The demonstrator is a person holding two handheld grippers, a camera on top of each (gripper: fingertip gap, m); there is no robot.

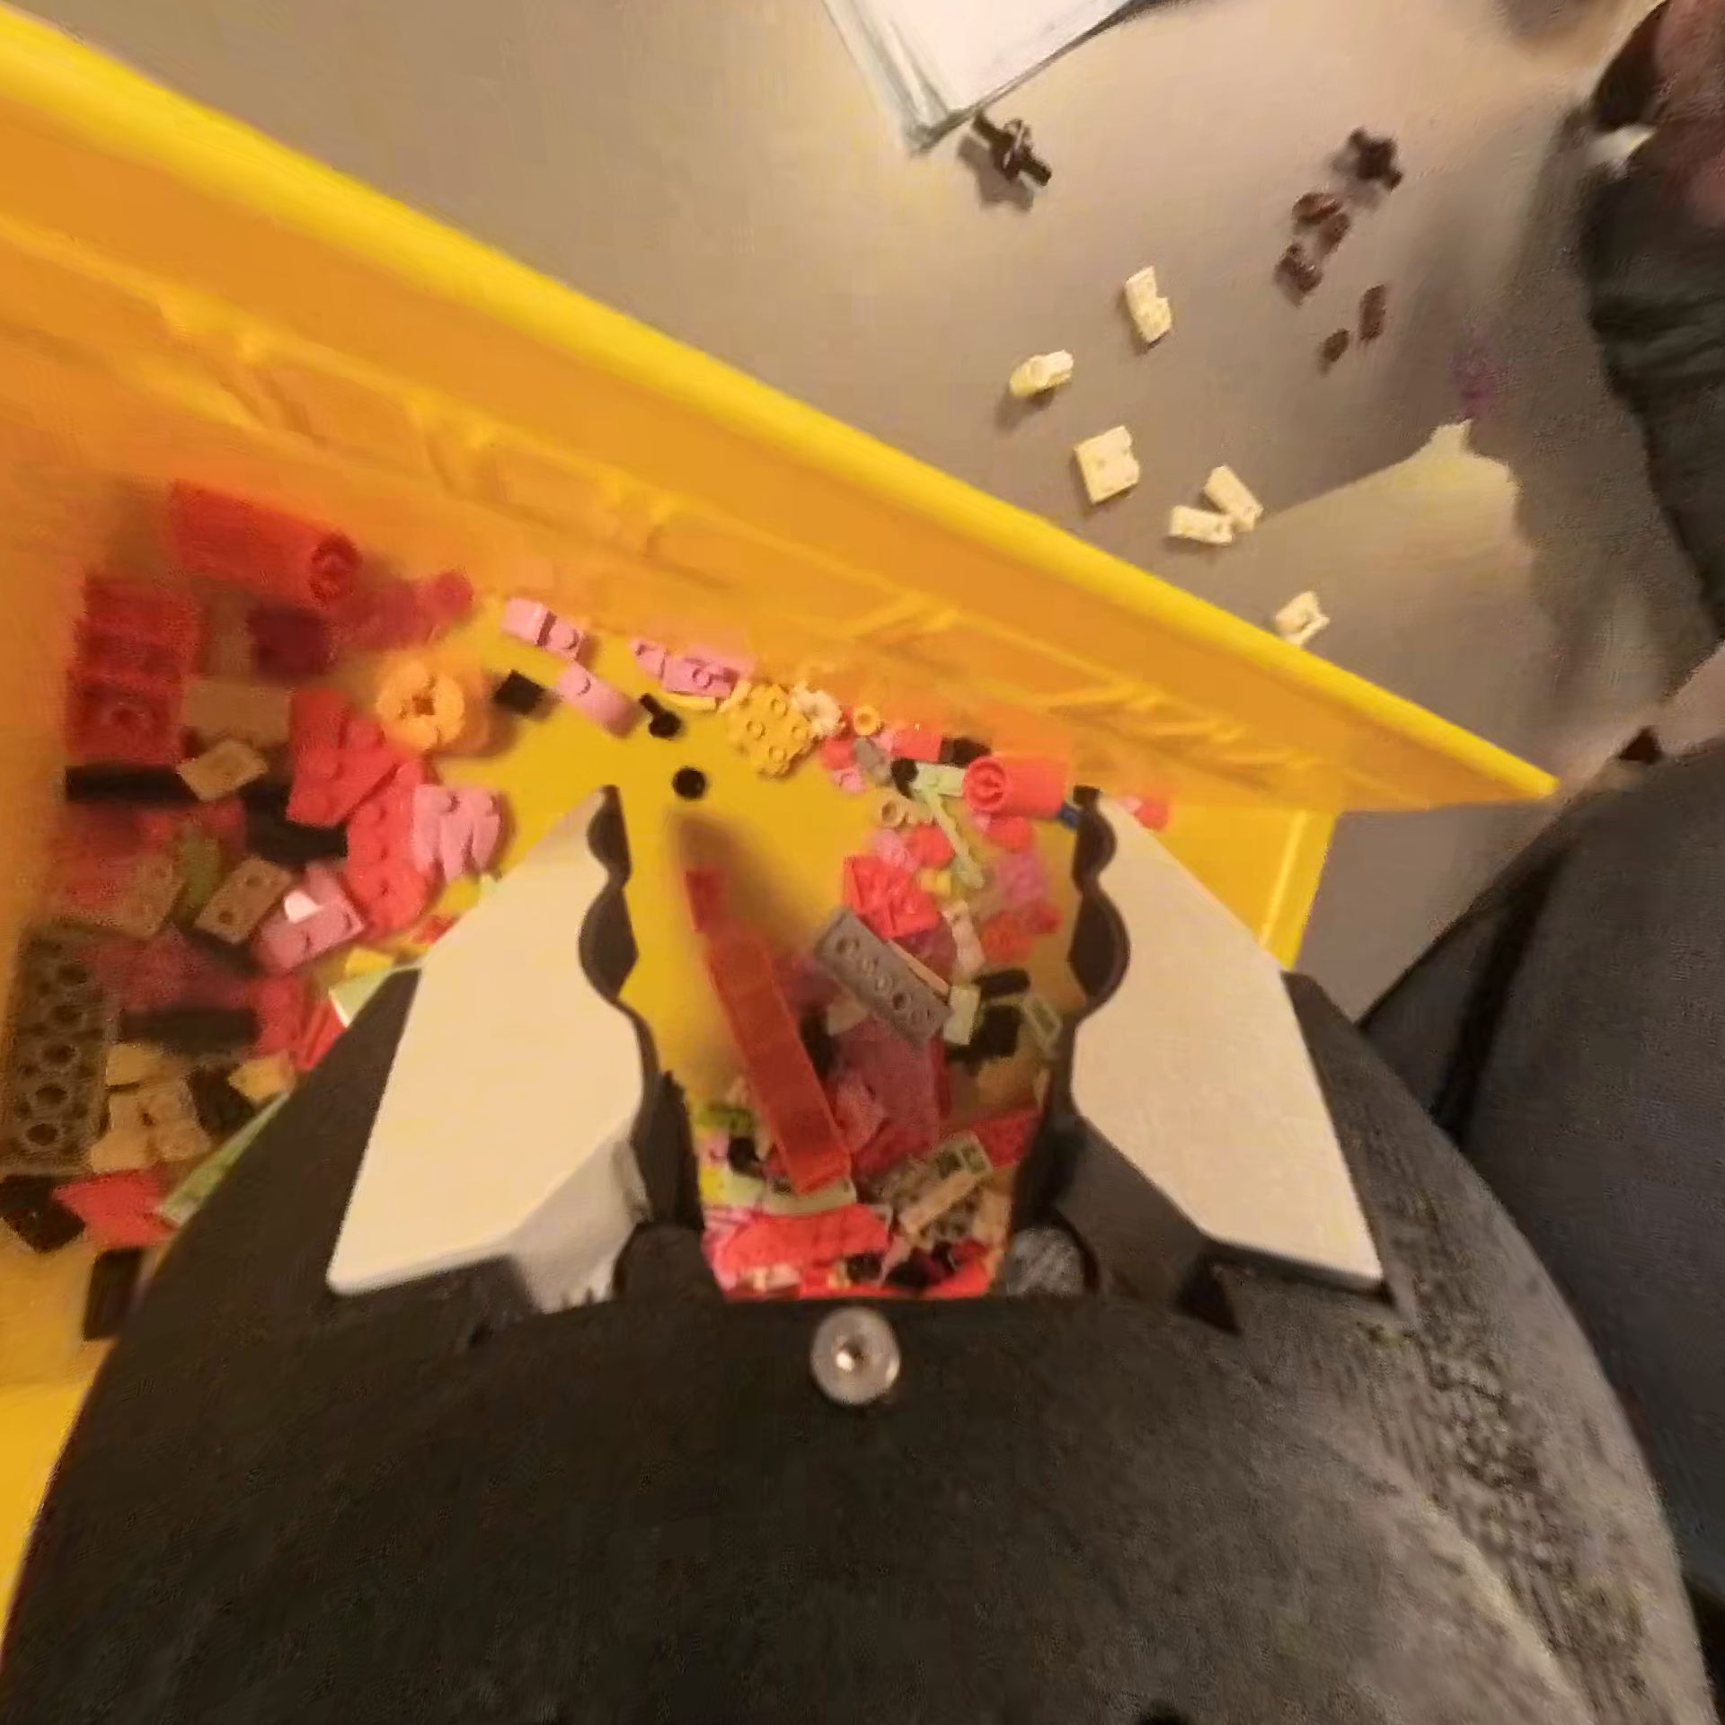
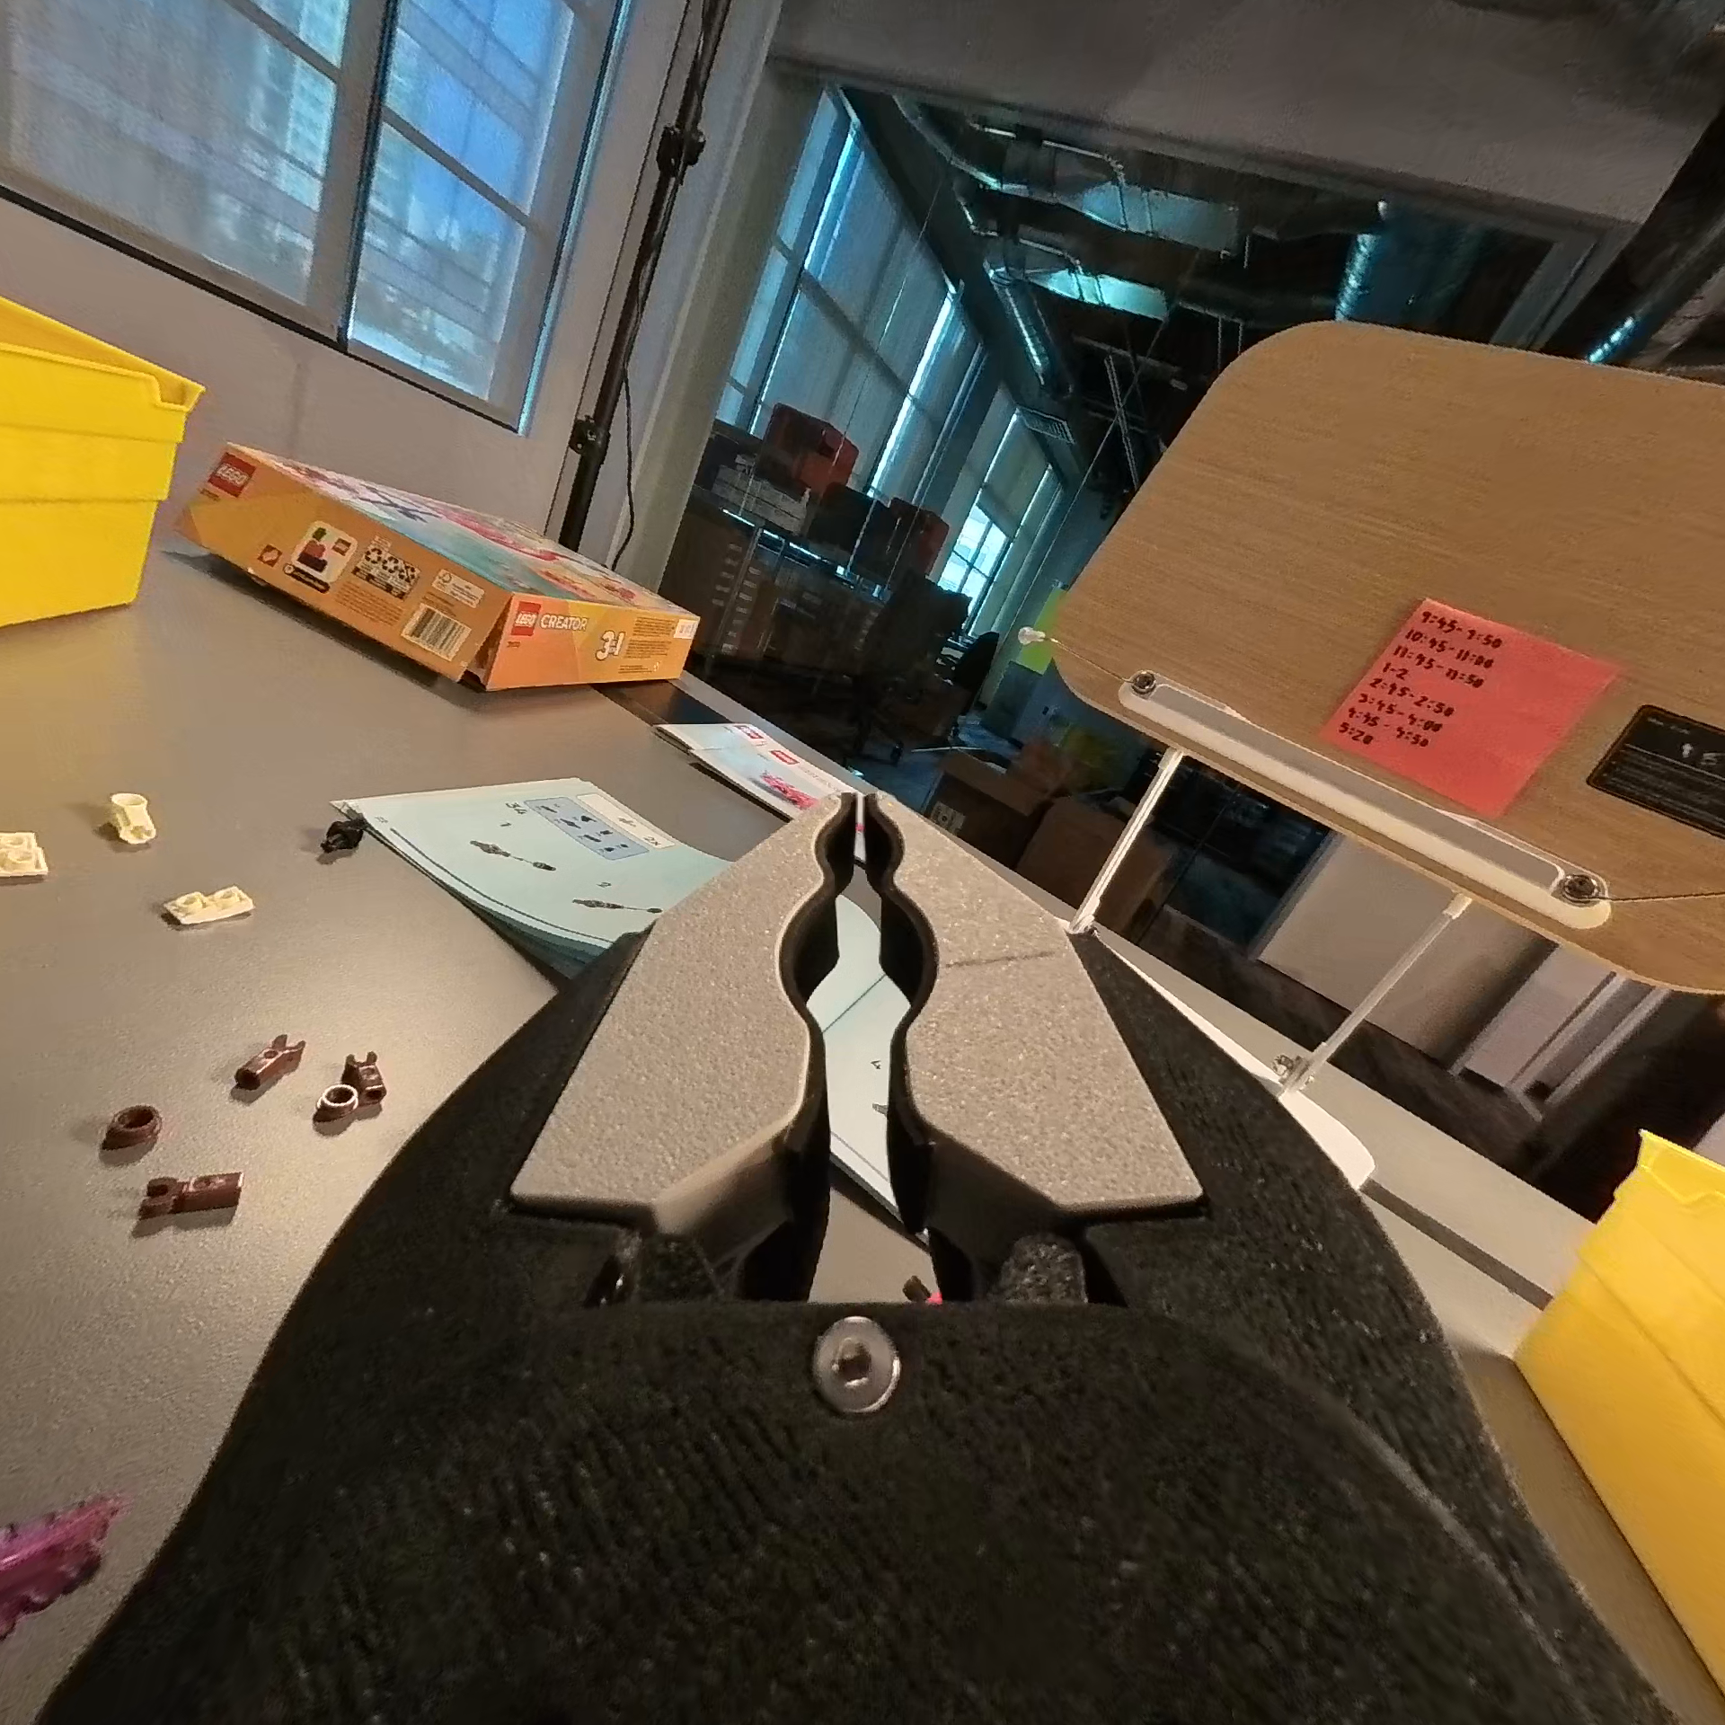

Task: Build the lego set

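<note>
Bricks (image 1: 868,1008) lie loose in the yellow bin (image 1: 840,523), under the spread, empty fingers of the left gripper (image 1: 854,812).
Between those fingers sit a long red plate (image 1: 765,1055) and a grey studded plate (image 1: 882,975): small, rigid, light and smooth, probably best pinched across the narrow edges. Cream pieces (image 1: 1106,462) and brown ones (image 1: 1311,238) dot the grey table (image 1: 747,233). The right gripper (image 2: 860,805) is clenched on nothing, raised over an instruction booklet (image 2: 523,859).
</note>
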